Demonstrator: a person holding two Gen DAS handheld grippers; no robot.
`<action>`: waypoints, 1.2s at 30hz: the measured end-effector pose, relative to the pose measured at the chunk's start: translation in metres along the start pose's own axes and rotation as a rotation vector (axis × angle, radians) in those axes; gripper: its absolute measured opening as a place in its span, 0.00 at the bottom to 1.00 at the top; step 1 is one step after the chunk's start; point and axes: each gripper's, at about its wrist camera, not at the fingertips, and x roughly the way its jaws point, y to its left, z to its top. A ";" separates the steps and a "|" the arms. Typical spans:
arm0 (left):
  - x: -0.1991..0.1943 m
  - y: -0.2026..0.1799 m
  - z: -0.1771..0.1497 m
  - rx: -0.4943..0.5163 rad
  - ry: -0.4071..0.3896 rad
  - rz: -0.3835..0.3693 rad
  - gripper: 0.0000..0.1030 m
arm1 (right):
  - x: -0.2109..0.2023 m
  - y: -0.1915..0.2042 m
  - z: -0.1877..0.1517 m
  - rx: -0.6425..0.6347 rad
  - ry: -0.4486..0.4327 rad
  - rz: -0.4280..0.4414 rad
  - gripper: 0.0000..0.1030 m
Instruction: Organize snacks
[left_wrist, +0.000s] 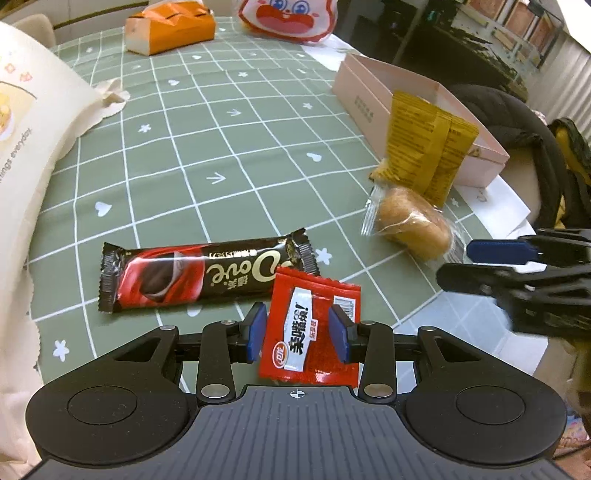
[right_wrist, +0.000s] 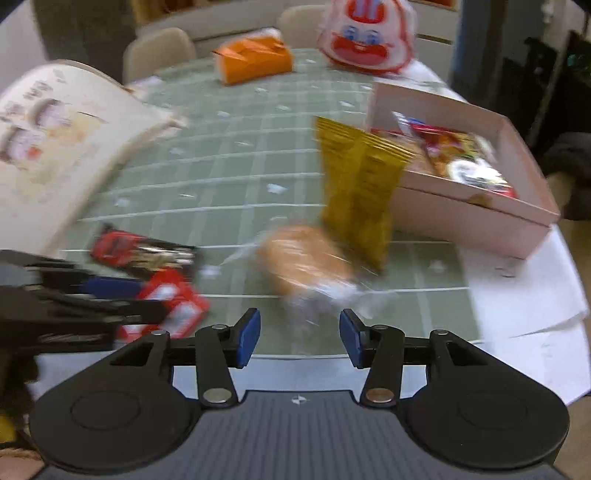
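The left gripper (left_wrist: 301, 334) has its blue pads pressed against the sides of a small red packet (left_wrist: 312, 328), holding it just beside a chocolate bar (left_wrist: 207, 275) on the green checked tablecloth (left_wrist: 207, 147). The right gripper (right_wrist: 299, 338) stands with jaws apart and nothing clamped, above a wrapped bun (right_wrist: 306, 258). A yellow packet (right_wrist: 360, 188) leans beside the pink box (right_wrist: 465, 218) of snacks.

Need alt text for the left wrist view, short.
The left gripper straddles a small red snack packet on a green grid tablecloth, with a Dove chocolate bar just behind it. To the right lie a wrapped bun and a yellow packet leaning on a pink box; the right gripper enters from the right edge.
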 end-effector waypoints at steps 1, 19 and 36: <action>0.000 0.001 0.000 -0.005 0.004 -0.004 0.40 | -0.006 0.001 0.000 -0.005 -0.015 0.032 0.53; -0.029 0.003 0.000 -0.094 -0.010 -0.082 0.40 | 0.025 -0.058 0.079 0.242 -0.115 -0.008 0.65; -0.020 -0.009 -0.004 0.032 0.011 -0.015 0.40 | 0.027 -0.021 0.017 0.130 -0.077 0.026 0.75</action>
